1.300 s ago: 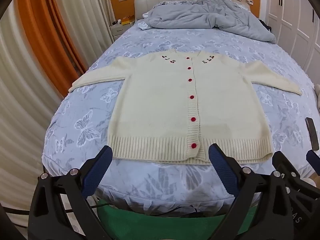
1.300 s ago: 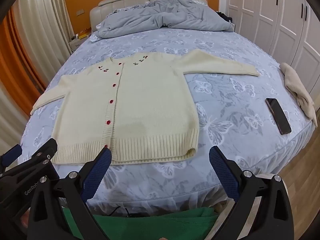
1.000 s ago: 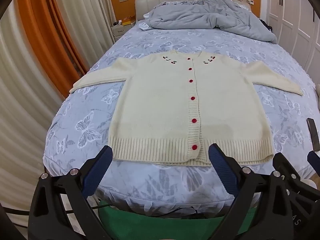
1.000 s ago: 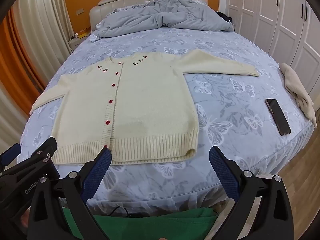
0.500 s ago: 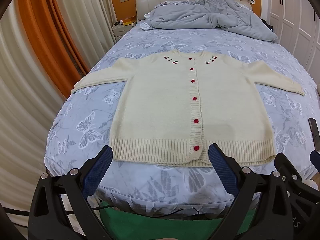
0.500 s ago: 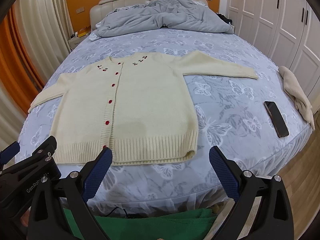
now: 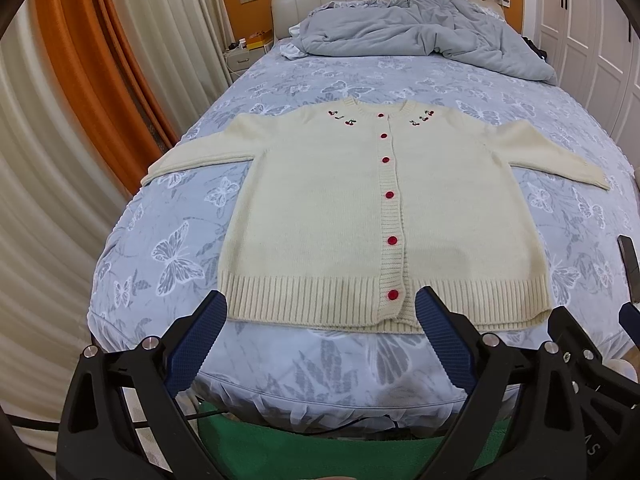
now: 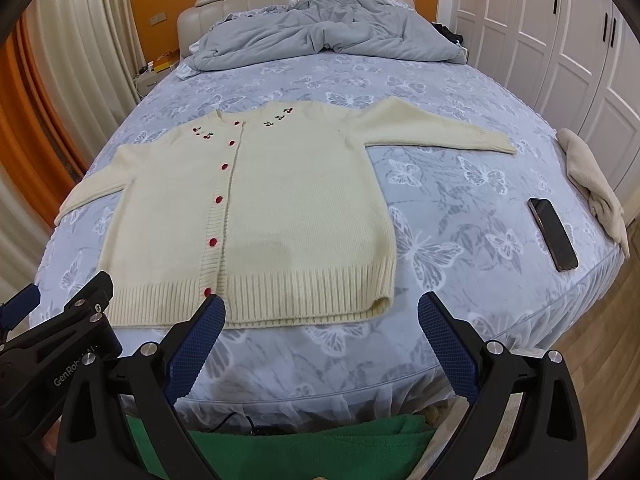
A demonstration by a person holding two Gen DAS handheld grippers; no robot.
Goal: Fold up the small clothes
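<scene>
A cream knitted cardigan [image 7: 328, 208] with red buttons and cherry embroidery lies flat on the bed, buttoned, both sleeves spread out sideways; it also shows in the right wrist view [image 8: 280, 200]. My left gripper [image 7: 322, 312] is open and empty, hovering just short of the cardigan's ribbed hem near the bed's foot. My right gripper [image 8: 322, 316] is open and empty, above the hem's right corner. Each gripper shows at the edge of the other's view.
The bed [image 7: 168, 240] has a blue butterfly sheet. A crumpled grey duvet [image 8: 320, 36] lies by the headboard. A black phone [image 8: 553, 233] and a beige cloth [image 8: 592, 184] lie at the bed's right edge. Curtains stand left, white wardrobes right. Green fabric [image 8: 304, 452] lies below.
Both grippers have drifted slightly, so the cardigan sits a little lower and nearer in both views. Both stay open. The cardigan has not moved.
</scene>
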